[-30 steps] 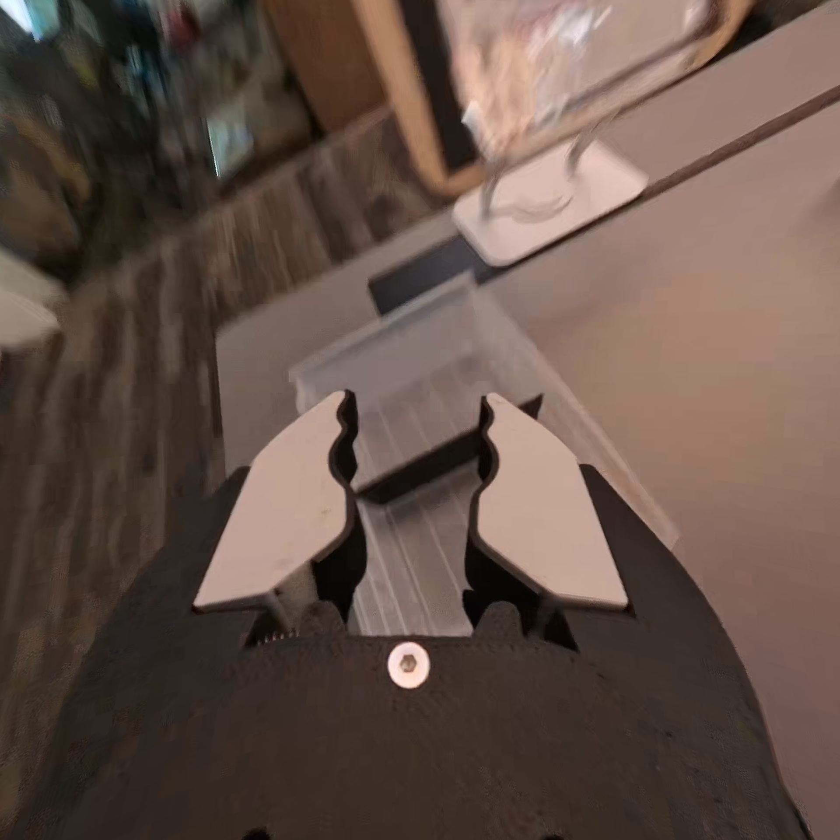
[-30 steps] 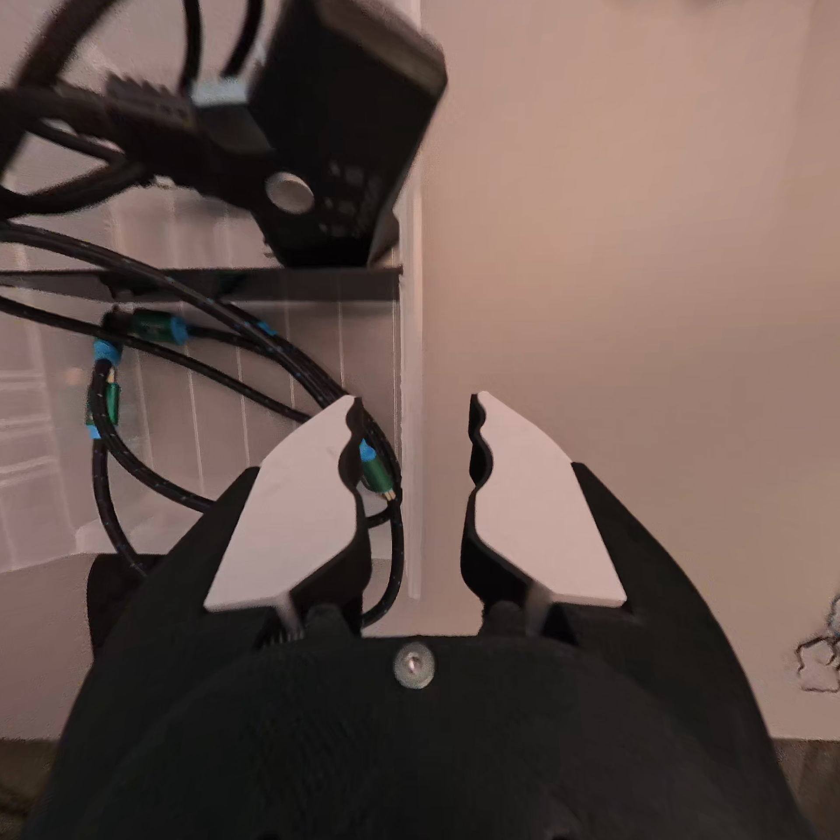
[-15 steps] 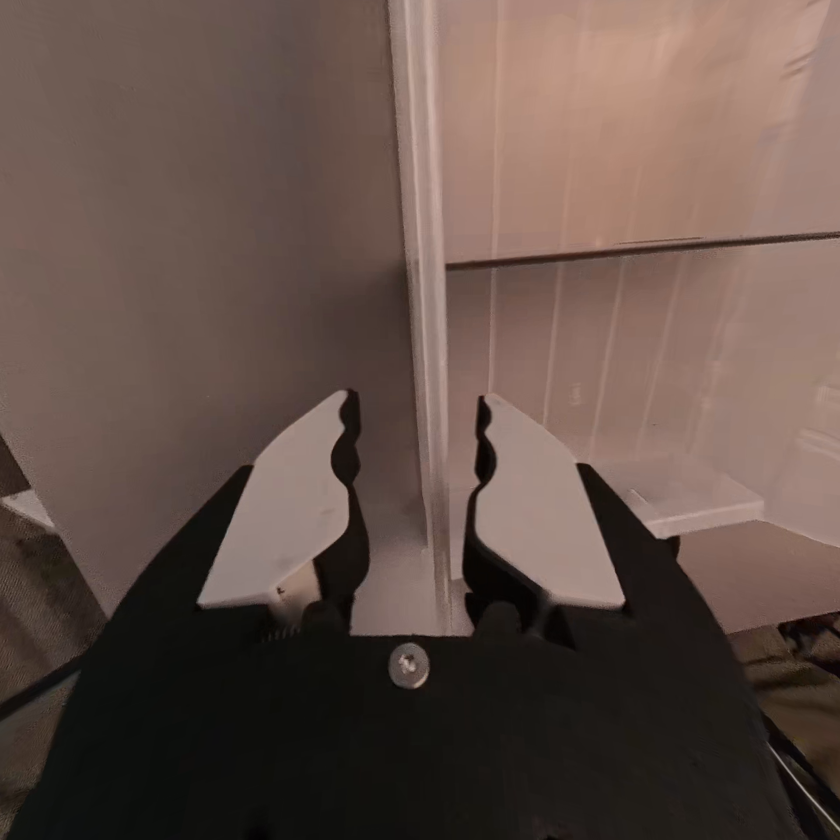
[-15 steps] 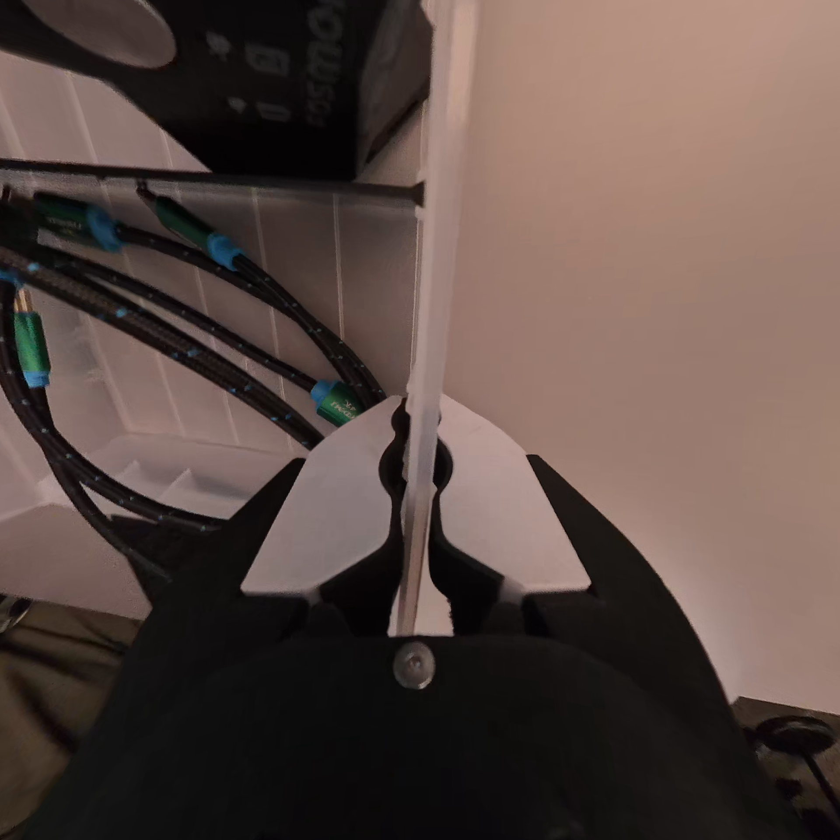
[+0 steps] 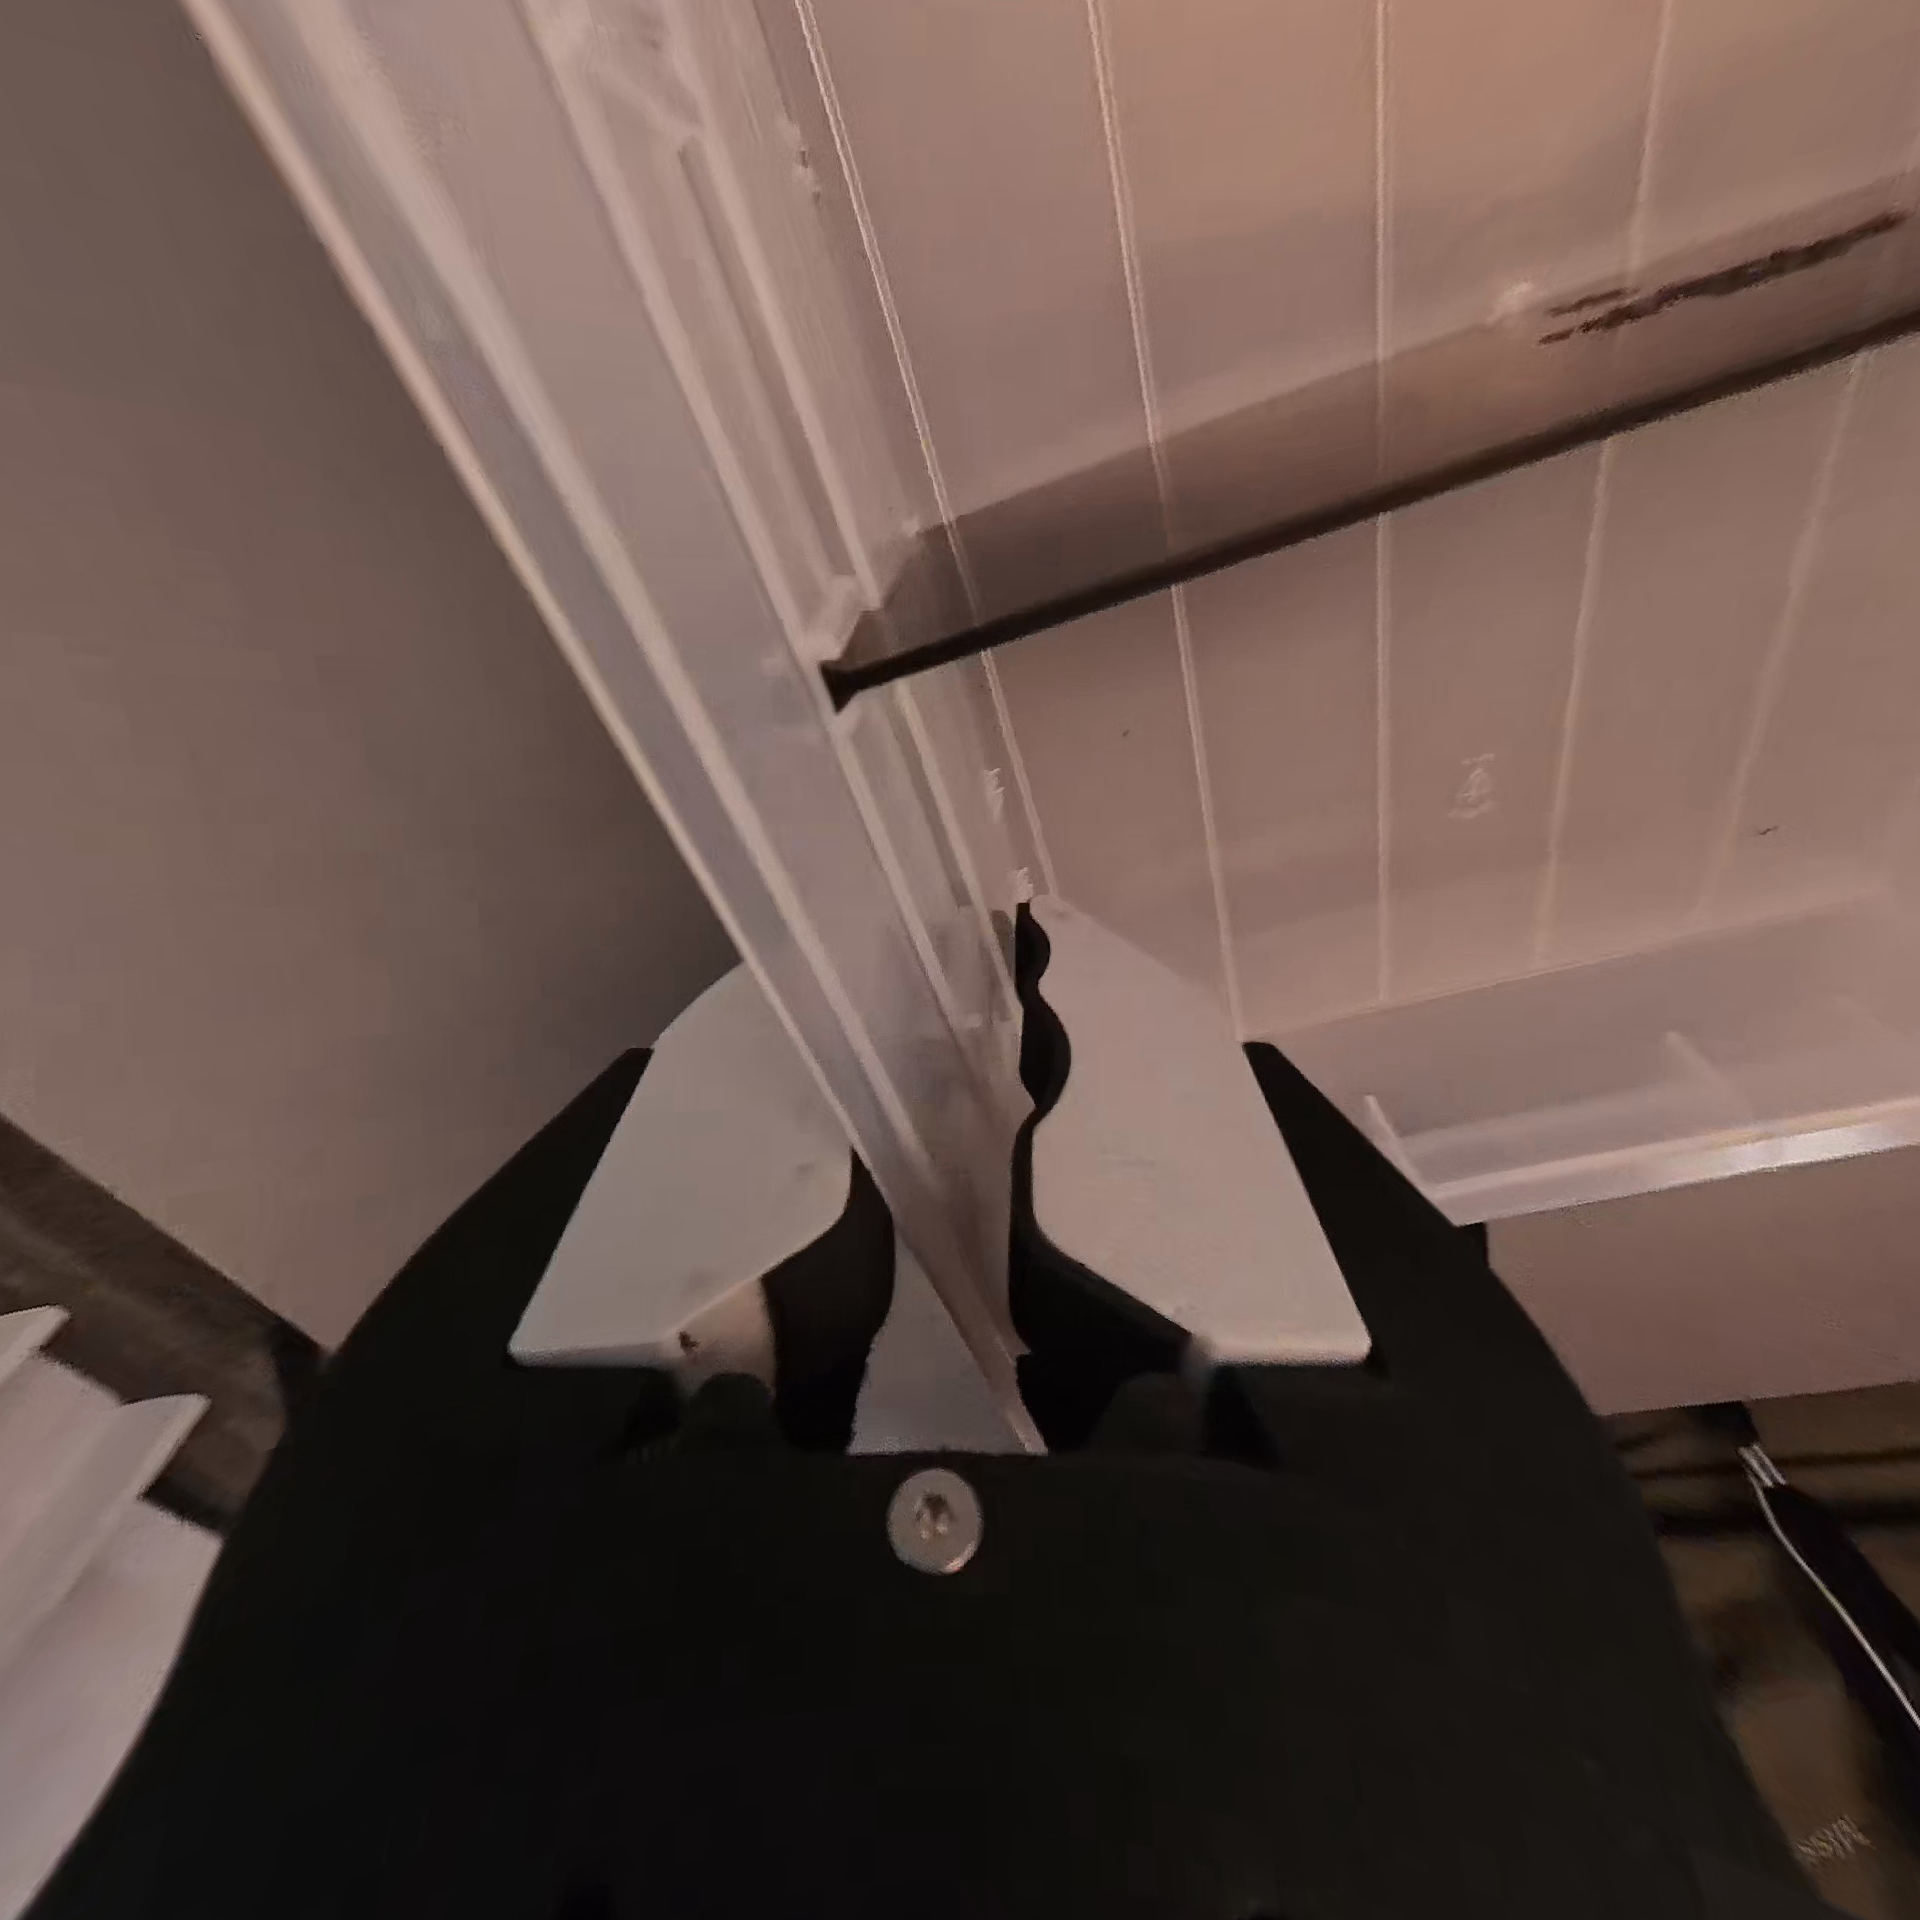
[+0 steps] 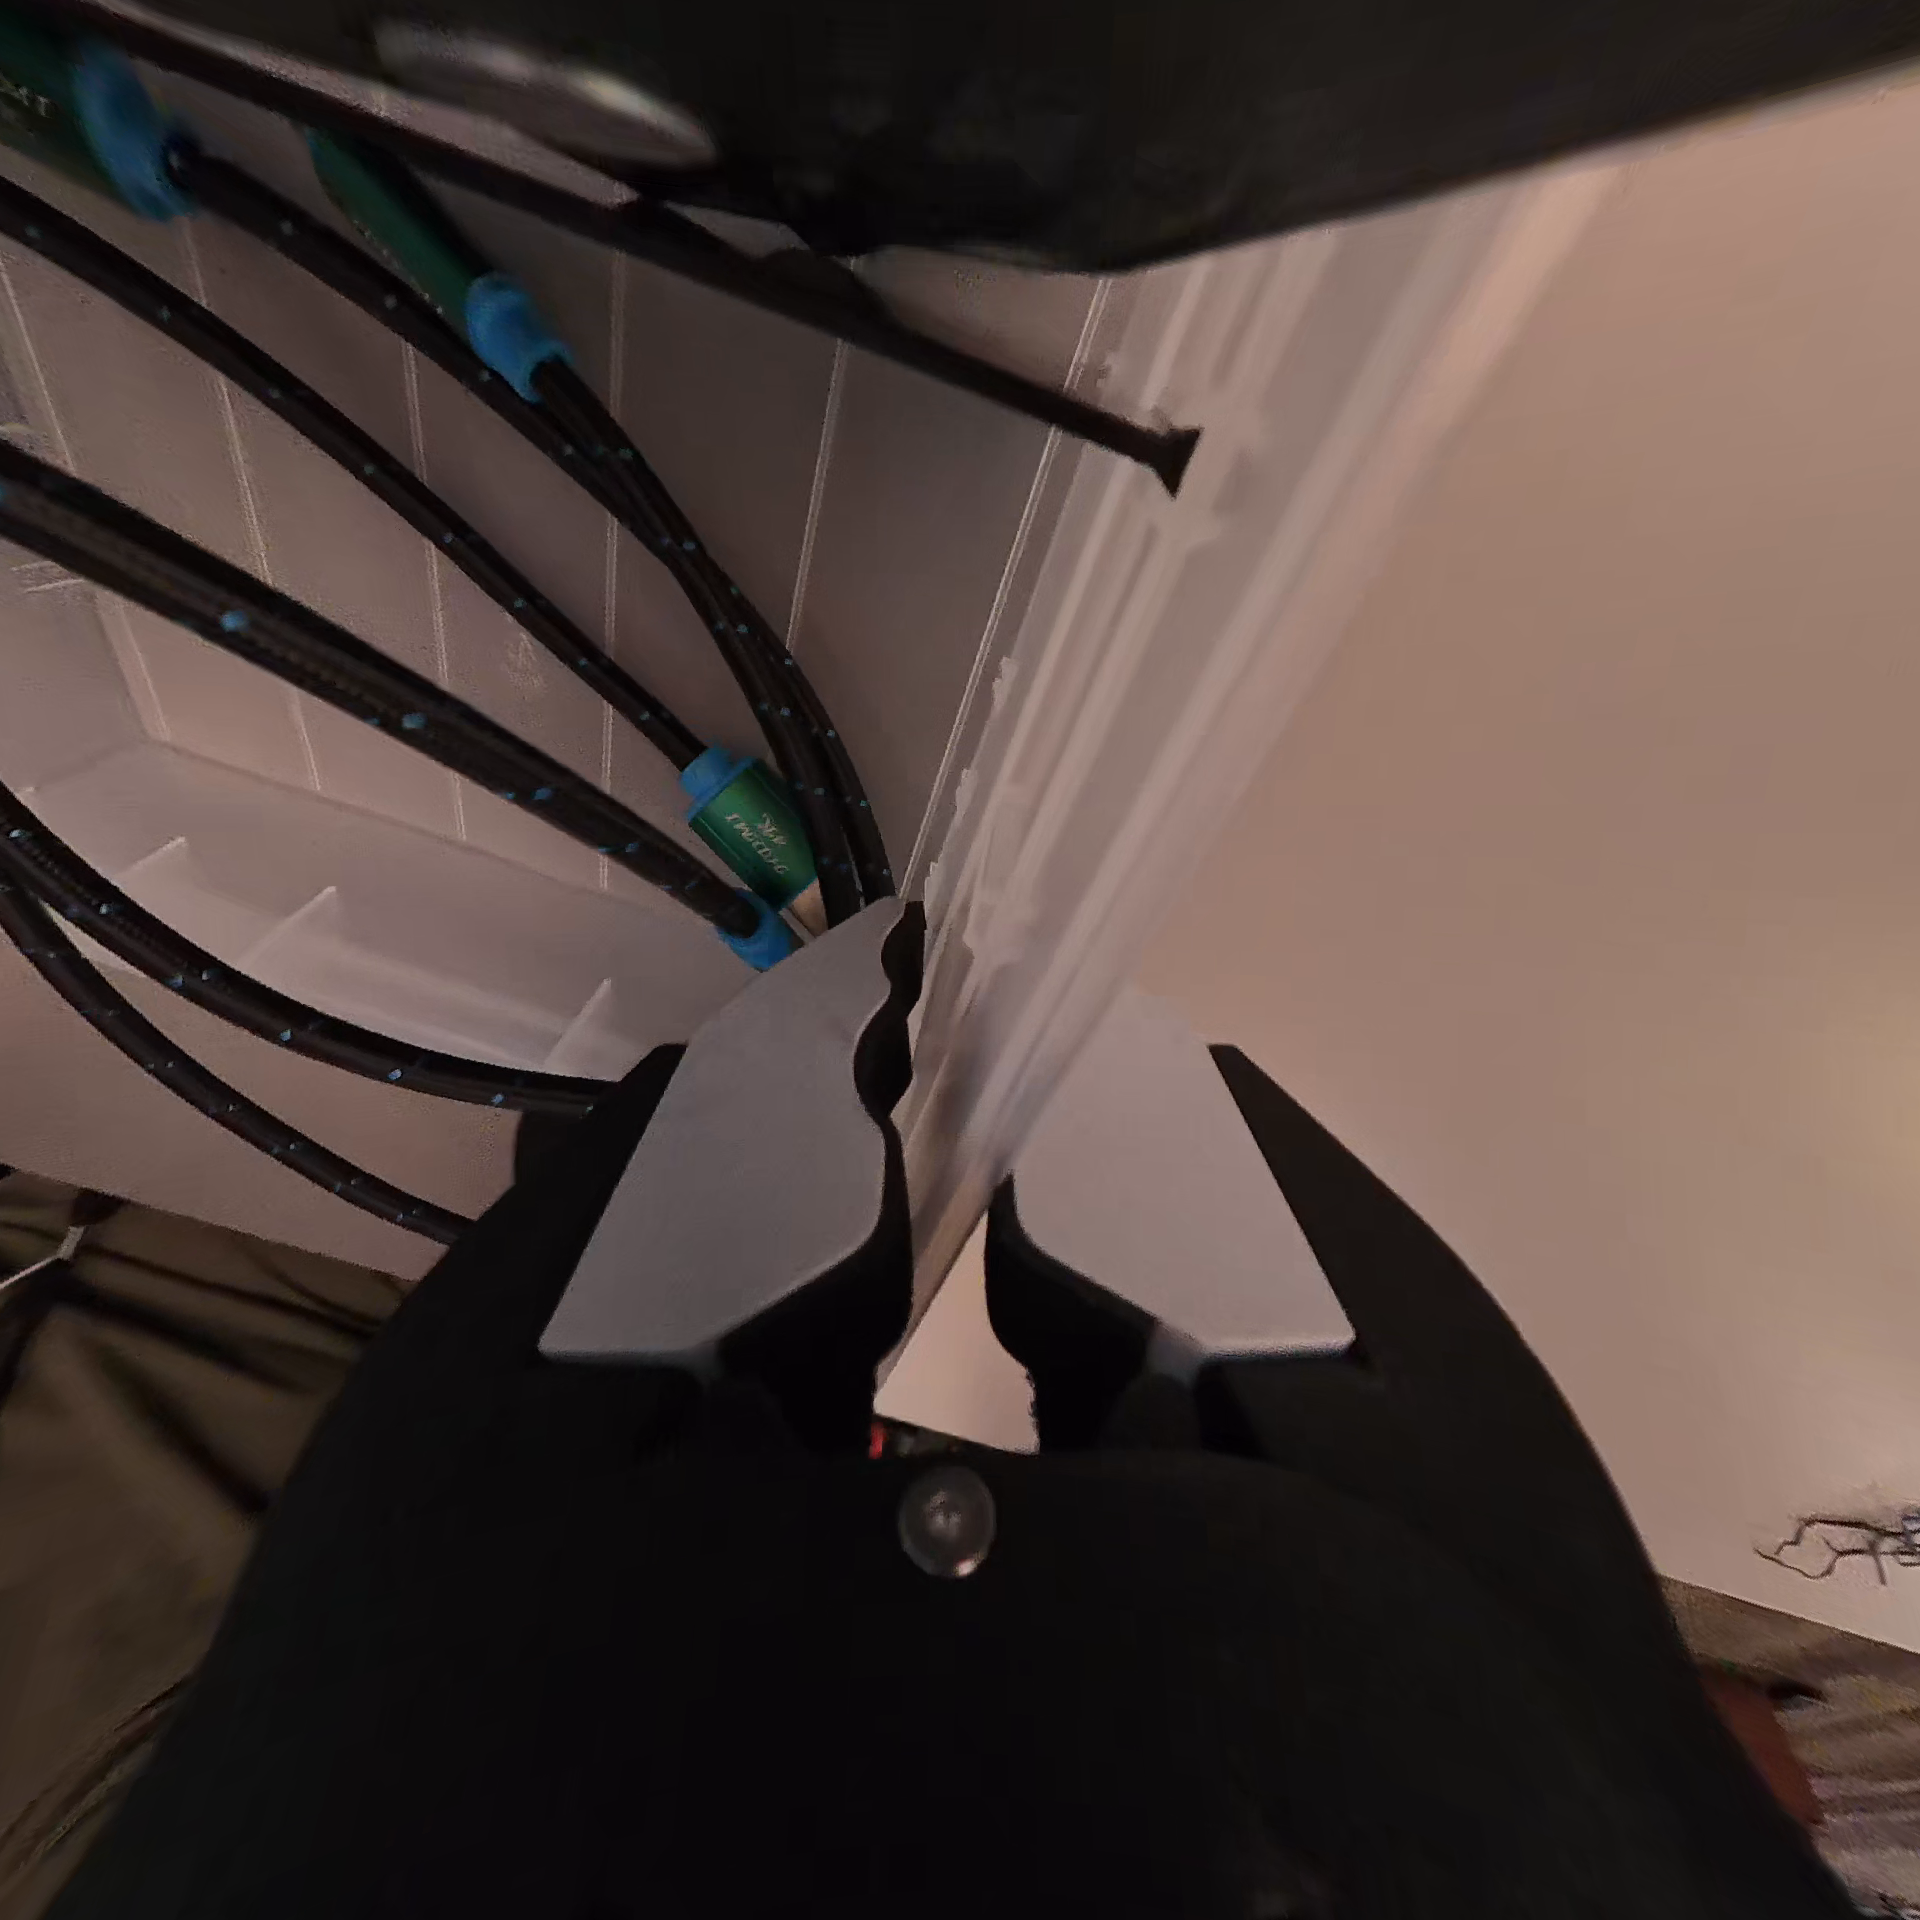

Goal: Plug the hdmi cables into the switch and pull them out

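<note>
The black switch point(image 6: 1039, 104) sits in the clear plastic bin point(image 6: 1122, 665) above braided HDMI cables point(image 6: 582, 665). The right gripper point(image 6: 966, 1018) is clamped on the bin's side wall; the left gripper point(image 5: 935, 1039) is clamped on the opposite wall point(image 5: 727, 644).

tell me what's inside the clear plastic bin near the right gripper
In the clear plastic bin: black braided hdmi cables with green and blue plugs, coiled against its wall. Beyond the dark divider sits the black switch, mostly cropped; its ports cannot be seen.
</note>
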`<state>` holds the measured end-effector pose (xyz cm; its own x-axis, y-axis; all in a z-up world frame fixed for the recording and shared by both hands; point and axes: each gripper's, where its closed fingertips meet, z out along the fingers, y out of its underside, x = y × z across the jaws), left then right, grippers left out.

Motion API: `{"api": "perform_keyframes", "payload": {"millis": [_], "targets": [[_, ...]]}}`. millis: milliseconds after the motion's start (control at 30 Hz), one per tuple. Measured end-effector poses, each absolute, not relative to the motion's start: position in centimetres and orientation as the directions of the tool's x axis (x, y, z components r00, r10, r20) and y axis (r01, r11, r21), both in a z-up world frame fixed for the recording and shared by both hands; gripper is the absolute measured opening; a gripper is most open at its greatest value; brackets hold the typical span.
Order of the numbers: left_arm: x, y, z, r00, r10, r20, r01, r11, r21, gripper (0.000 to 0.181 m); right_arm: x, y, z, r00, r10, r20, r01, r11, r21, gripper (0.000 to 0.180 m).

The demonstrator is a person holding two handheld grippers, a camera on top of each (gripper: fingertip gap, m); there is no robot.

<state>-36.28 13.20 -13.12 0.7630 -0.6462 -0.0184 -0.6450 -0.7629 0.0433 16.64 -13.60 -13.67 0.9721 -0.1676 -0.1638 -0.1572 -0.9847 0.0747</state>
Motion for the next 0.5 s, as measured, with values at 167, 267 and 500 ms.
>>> {"api": "perform_keyframes", "payload": {"millis": [167,267,500], "targets": [[-32.3,11.5,-13.2,0.68,-0.73,-0.061,-0.728,-0.683,0.062,0.032,13.3,-12.4,-13.5,0.98,-0.108,-0.169,-0.09,-0.99,0.107,0.01],[-31.5,11.0,-13.2,0.646,-0.757,-0.095,-0.754,-0.653,0.076,0.04,11.4,-12.1,-13.4,0.976,-0.09,-0.2,-0.066,-0.99,0.124,0.013],[-30.9,11.4,-9.8,0.659,-0.75,-0.052,-0.751,-0.653,-0.098,0.045,12.9,-10.0,-9.1,0.986,-0.141,-0.089,-0.15,-0.983,-0.102,0.018]]}}
